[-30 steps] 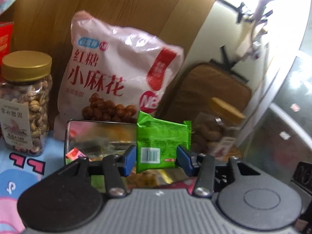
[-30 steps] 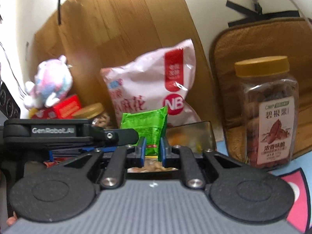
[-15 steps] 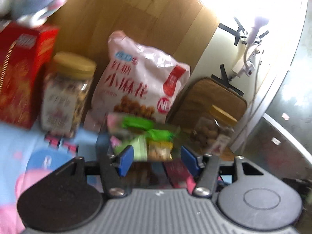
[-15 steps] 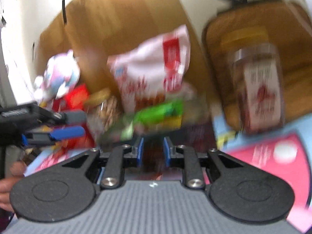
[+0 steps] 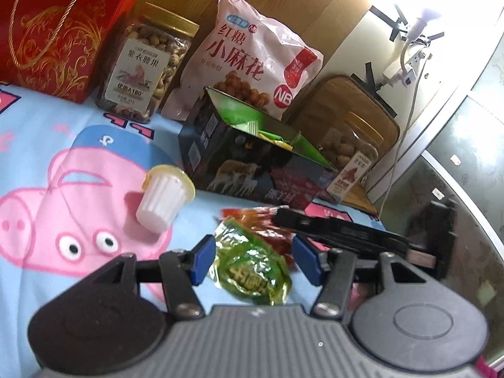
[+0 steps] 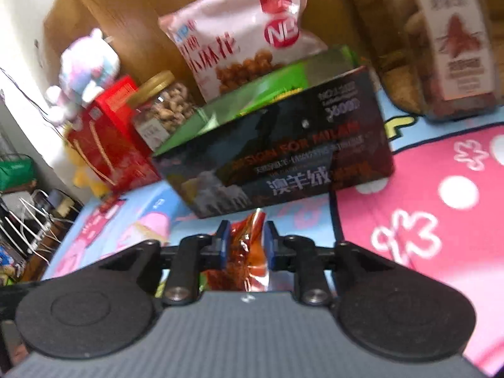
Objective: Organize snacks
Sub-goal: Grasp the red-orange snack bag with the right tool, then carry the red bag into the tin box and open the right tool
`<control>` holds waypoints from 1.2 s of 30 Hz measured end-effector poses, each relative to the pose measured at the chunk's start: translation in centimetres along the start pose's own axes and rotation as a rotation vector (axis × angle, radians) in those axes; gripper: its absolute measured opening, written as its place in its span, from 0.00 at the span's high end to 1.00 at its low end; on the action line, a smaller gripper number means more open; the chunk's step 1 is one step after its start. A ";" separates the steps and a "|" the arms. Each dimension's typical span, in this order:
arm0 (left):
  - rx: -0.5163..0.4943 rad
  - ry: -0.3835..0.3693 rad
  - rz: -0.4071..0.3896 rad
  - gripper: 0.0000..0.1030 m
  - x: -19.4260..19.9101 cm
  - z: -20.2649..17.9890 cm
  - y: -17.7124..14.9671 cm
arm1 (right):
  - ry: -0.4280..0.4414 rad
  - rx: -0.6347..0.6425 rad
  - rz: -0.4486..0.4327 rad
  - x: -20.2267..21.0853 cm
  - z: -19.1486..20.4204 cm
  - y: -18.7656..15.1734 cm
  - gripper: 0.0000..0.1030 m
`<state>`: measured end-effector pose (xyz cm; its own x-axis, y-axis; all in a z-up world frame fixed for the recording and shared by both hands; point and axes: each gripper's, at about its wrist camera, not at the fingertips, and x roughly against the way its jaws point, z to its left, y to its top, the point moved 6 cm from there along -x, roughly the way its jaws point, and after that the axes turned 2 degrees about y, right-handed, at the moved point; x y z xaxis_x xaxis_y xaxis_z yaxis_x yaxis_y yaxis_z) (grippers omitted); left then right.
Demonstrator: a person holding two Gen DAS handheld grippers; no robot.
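A dark open box (image 5: 249,160) stands on the cartoon cloth and holds green and yellow packets; it also shows in the right wrist view (image 6: 283,154). My left gripper (image 5: 256,260) is open, its blue pads either side of a green snack packet (image 5: 252,267) lying on the cloth. A red-orange packet (image 5: 267,223) lies just beyond it. My right gripper (image 6: 245,244) is open, with that red-orange packet (image 6: 245,252) between its jaws; contact is unclear. A white jelly cup (image 5: 163,198) lies tipped to the left.
Behind the box stand a pink snack bag (image 5: 252,53), a nut jar (image 5: 148,66), a red gift box (image 5: 60,28) and a second jar (image 5: 349,160) by a brown mat. The right gripper's body (image 5: 362,233) reaches in from the right. A plush toy (image 6: 85,69) sits far left.
Both grippers let go of the green packet over the box, pulled back and dropped low to the cloth. The left now frames a green packet, the right a red-orange one.
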<state>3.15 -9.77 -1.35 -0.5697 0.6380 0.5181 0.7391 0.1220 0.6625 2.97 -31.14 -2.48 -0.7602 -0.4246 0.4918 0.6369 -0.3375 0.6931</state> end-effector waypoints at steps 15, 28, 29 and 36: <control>0.000 -0.228 0.189 0.32 -5.2 -6.8 -3.1 | 0.269 -0.604 -0.200 11.8 -6.6 -4.5 0.89; 0.094 -0.321 0.162 0.81 -4.9 -7.0 -0.7 | 0.400 -0.602 -0.196 10.7 -5.1 -1.6 0.89; 0.088 -0.308 0.150 0.81 -4.8 -6.9 0.1 | 0.388 -0.563 -0.193 10.2 -4.4 -0.7 0.89; -0.031 -0.129 0.006 0.81 -5.3 -6.0 7.5 | 0.294 -0.253 -0.213 5.6 -0.4 6.7 0.88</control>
<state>9.55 -16.81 4.13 -0.5128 0.7315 0.4494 0.7295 0.0954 0.6773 3.00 -36.15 4.71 -0.8324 -0.5320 0.1555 0.5090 -0.6228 0.5942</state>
